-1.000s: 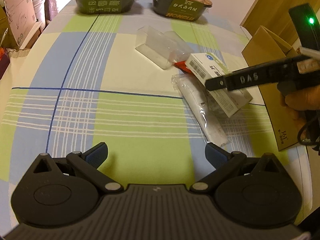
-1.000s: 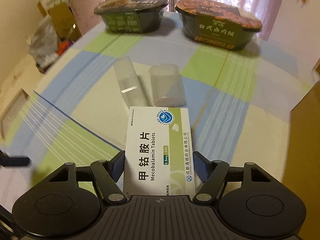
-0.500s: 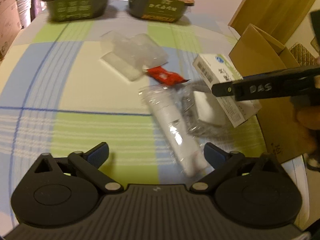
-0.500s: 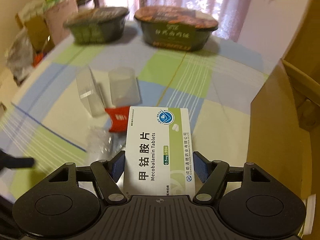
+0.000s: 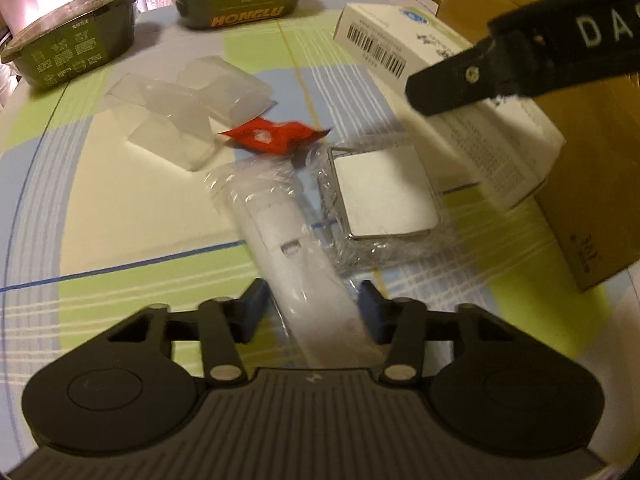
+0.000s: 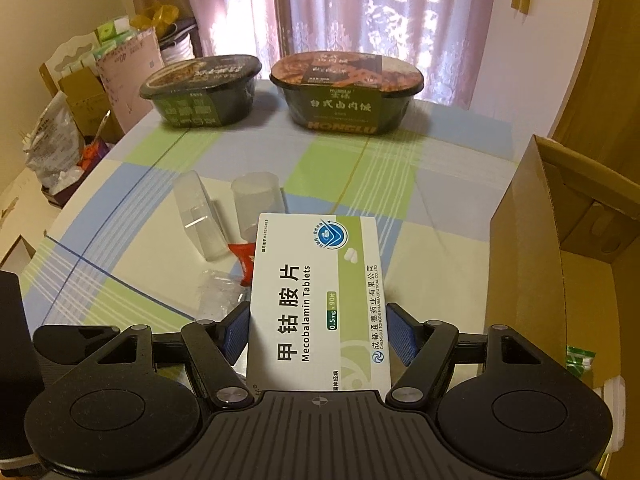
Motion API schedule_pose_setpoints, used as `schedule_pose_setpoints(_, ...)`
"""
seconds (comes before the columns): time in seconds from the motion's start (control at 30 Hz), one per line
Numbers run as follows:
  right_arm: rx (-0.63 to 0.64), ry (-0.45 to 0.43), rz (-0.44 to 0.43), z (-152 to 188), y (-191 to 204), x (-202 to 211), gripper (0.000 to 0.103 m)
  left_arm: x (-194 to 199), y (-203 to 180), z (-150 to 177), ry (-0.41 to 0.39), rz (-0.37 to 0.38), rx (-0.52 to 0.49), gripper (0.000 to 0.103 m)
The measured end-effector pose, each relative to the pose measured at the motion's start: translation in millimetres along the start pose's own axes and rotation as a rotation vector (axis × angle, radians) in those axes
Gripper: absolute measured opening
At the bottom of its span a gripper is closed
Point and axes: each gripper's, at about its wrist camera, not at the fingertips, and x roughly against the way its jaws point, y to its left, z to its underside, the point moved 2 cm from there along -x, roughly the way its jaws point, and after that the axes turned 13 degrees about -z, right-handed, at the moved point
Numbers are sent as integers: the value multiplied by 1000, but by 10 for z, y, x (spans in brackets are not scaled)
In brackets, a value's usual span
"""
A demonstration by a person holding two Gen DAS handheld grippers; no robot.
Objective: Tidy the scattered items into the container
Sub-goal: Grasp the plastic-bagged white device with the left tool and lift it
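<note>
Crinkly plastic sleeves the white tube (image 5: 304, 260) between the left gripper (image 5: 312, 304)'s spread fingers; it may slip. Right gripper (image 6: 318, 332) pinches the one tablet box (image 6: 316, 300), left of the cardboard box (image 6: 520, 264), whose wall it could clip. Left of it: two bowls, one red sachet (image 5: 276, 136).

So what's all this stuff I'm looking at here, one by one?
tablet box: one, white and green, held off the table in the right gripper
long wrapped item: one, white in clear plastic, between the left gripper's fingers
wrapped flat pack: one, white, beside it
sachet: one, red, mid-table
clear plastic cases: two, behind the sachet
meal bowls: two, dark, far edge
cardboard box: one, brown, open, right side
tablecloth: checked green, blue, white
left gripper: black, open
right gripper: black, shut on box
</note>
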Motion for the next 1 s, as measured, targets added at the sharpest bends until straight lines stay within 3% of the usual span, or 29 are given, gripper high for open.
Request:
schedule_pose_setpoints(0.17, -5, -9, -36, 65, 144, 99, 73, 142, 245, 263, 56, -3, -24, 35)
schedule_pose_setpoints(0.33, -33, 6, -74, 346, 368, 228, 73, 384, 391, 646, 134, -9, -81, 35)
schedule_pose_setpoints(0.43, -59, 34, -79, 617, 469, 280, 73, 455, 453, 763, 168, -17, -79, 46)
schedule_pose_setpoints(0.47, -77, 44, -77, 710, 477, 293, 73, 463, 470, 764, 168, -26, -73, 50)
schedule_pose_setpoints(0.67, -185, 80, -49, 1186, 454, 359, 73, 358, 550, 503, 161, -24, -1, 52)
schedule_pose_setpoints(0.83, -252, 88, -47, 1406, 371, 376, 73, 159, 481, 313, 180, -31, -21, 52)
schedule_pose_setpoints(0.93, -254, 88, -55, 1481, 365, 372, 73, 152, 460, 292, 182, -54, -42, 49)
schedule_pose_setpoints(1.0, -247, 88, -58, 1491, 360, 367, 73, 162, 472, 301, 180, -66, -53, 39)
